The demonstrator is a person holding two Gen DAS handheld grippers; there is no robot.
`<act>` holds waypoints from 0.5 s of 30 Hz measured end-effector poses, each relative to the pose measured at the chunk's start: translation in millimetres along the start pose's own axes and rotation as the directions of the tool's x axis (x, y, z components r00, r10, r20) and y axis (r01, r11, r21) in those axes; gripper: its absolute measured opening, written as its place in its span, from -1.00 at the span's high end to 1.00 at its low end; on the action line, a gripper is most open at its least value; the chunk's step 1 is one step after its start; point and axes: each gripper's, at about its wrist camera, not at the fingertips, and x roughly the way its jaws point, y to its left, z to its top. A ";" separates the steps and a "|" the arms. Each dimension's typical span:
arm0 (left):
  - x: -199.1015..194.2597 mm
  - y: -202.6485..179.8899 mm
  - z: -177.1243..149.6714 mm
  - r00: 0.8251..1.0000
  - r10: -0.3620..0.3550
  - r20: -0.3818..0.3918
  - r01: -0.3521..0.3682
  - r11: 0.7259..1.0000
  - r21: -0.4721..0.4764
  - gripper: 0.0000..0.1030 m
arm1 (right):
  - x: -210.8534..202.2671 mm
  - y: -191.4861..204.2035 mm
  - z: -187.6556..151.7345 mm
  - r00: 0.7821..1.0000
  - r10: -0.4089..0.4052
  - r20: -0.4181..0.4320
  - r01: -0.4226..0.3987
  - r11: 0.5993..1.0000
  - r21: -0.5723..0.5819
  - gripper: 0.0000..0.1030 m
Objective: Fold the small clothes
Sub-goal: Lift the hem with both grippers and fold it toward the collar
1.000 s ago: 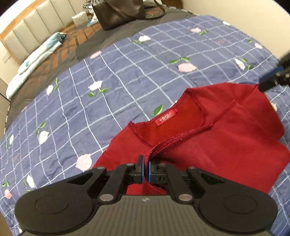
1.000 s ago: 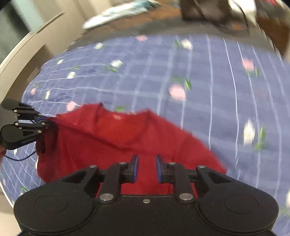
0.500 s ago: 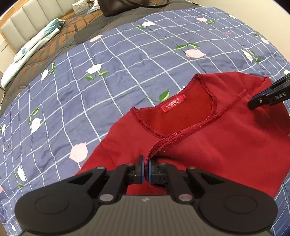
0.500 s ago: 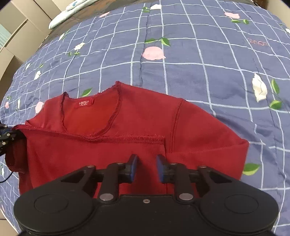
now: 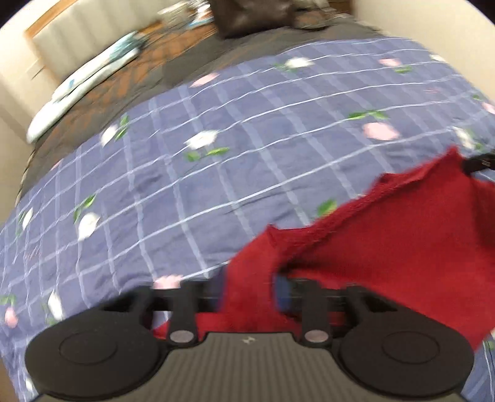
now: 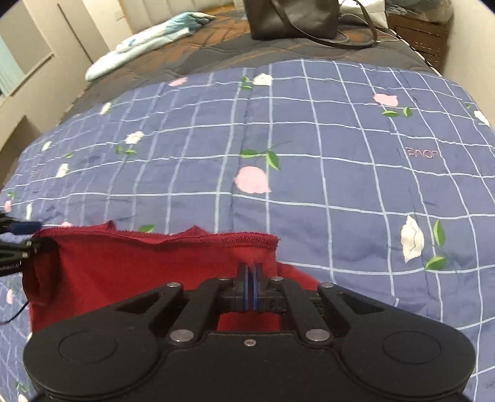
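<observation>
Right tool (image 6: pixel 250 272): fingers drawn together, clamped on the hemmed edge of the red garment (image 6: pixel 130 266), which bunches directly ahead of the fingertips. From that grip the garment stretches away to the tool's left, its top edge held taut above the blue checked floral quilt (image 6: pixel 309 154) on the bed.

Left tool (image 5: pixel 247 287): view is motion-blurred. Red cloth (image 5: pixel 402 235) lies across and between its fingers and spreads off to its right; whether the fingers are closed on it cannot be told. In the right wrist view the left tool (image 6: pixel 18 244) sits at the garment's far left corner.

Beyond both tools, past the quilt: a dark bag (image 6: pixel 290 15) and a pale folded cloth (image 6: pixel 145 40) on a brown cover.
</observation>
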 end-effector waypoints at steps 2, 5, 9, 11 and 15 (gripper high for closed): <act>7.5 1.5 0.7 0.998 0.042 -0.039 -0.044 0.998 -0.049 -0.48 | 2.6 -0.2 -1.9 1.000 -0.017 -0.007 0.017 1.000 0.005 0.77; 7.7 5.8 -6.3 0.999 0.025 -0.044 -0.029 0.994 -0.104 -0.76 | 1.7 -2.8 -9.0 1.000 -0.020 -0.004 0.020 1.000 0.004 0.65; 0.1 21.1 -22.6 1.000 -0.024 -0.002 0.023 0.980 -0.196 -0.91 | 0.7 -2.6 -30.5 0.999 -0.044 -0.030 0.043 0.999 -0.029 0.62; 0.4 33.4 -28.7 0.998 -0.063 -0.011 0.058 0.965 -0.255 -0.93 | 0.9 -2.9 -42.2 0.998 -0.049 -0.046 0.047 0.998 -0.033 0.56; -4.8 54.1 -30.8 0.997 -0.083 -0.005 0.076 0.939 -0.334 -0.93 | -4.3 -1.9 -68.1 0.997 -0.042 -0.070 0.042 0.999 -0.008 0.38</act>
